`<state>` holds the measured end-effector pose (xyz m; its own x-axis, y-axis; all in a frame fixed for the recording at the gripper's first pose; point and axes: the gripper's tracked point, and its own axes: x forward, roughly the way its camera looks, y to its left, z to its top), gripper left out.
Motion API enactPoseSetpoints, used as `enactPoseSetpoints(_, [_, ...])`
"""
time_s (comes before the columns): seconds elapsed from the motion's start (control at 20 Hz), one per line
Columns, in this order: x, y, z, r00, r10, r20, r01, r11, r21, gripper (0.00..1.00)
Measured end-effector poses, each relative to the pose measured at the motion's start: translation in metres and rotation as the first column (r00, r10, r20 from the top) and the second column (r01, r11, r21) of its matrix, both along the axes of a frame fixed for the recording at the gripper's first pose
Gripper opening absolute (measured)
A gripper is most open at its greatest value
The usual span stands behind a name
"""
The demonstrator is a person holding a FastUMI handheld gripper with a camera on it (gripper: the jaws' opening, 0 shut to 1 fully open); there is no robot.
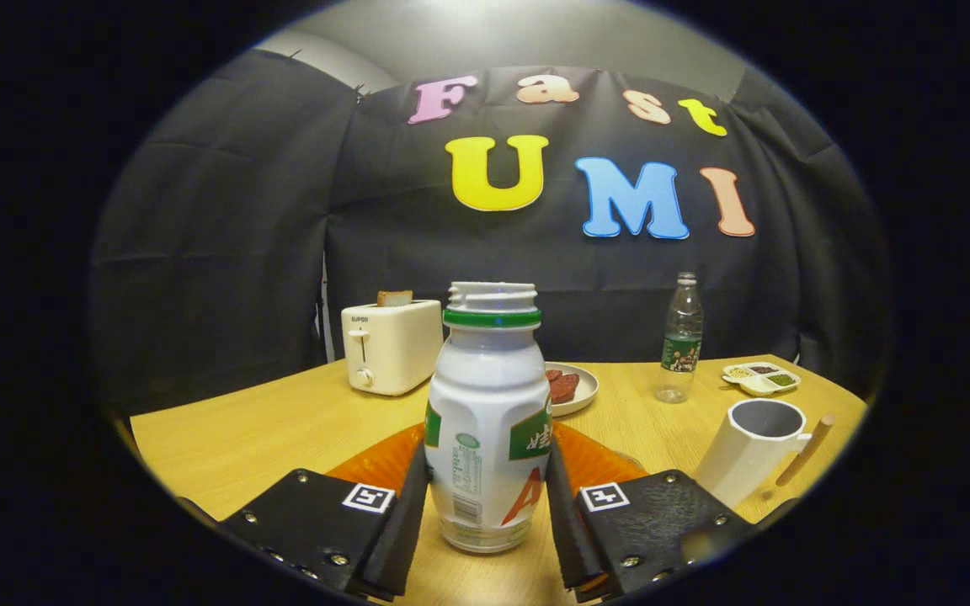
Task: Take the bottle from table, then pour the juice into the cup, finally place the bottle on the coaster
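A white juice bottle (485, 421) with a green neck ring and no cap stands upright between my fingers. My gripper (485, 480) is shut on it, one finger pressed against each side of its lower body. An orange ribbed coaster (375, 461) lies on the wooden table (266, 429) just behind the bottle and shows on both sides of it. I cannot tell whether the bottle's base rests on the table or hangs just above it. A white faceted cup (750, 459) with a wooden handle stands to the right, beside my right finger.
Beyond the bottle, a white toaster (391, 345) with a bread slice stands at the back left. A plate (579, 396) of reddish slices sits behind the bottle. A clear water bottle (680, 337) and a small divided dish (761, 377) are at the back right.
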<state>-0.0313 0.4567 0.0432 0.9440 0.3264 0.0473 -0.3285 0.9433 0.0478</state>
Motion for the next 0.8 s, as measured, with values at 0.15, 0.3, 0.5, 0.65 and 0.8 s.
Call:
enactPoseSetpoints(0.15, [-0.001,-0.014,0.012,1.0,-0.026,-0.009,0.027,0.995,0.092,0.66])
enactPoseSetpoints(0.3, [0.0,-0.024,0.021,0.999,-0.02,-0.029,0.026,0.981,0.191,0.66])
enactPoseSetpoints(0.5, [0.003,-0.035,0.025,0.998,0.001,-0.067,0.023,0.934,0.355,0.65])
enactPoseSetpoints(0.65, [0.008,-0.041,0.023,0.995,0.018,-0.096,0.027,0.892,0.451,0.65])
enactPoseSetpoints(0.8, [0.01,-0.046,0.022,0.993,0.035,-0.115,0.031,0.85,0.526,0.65])
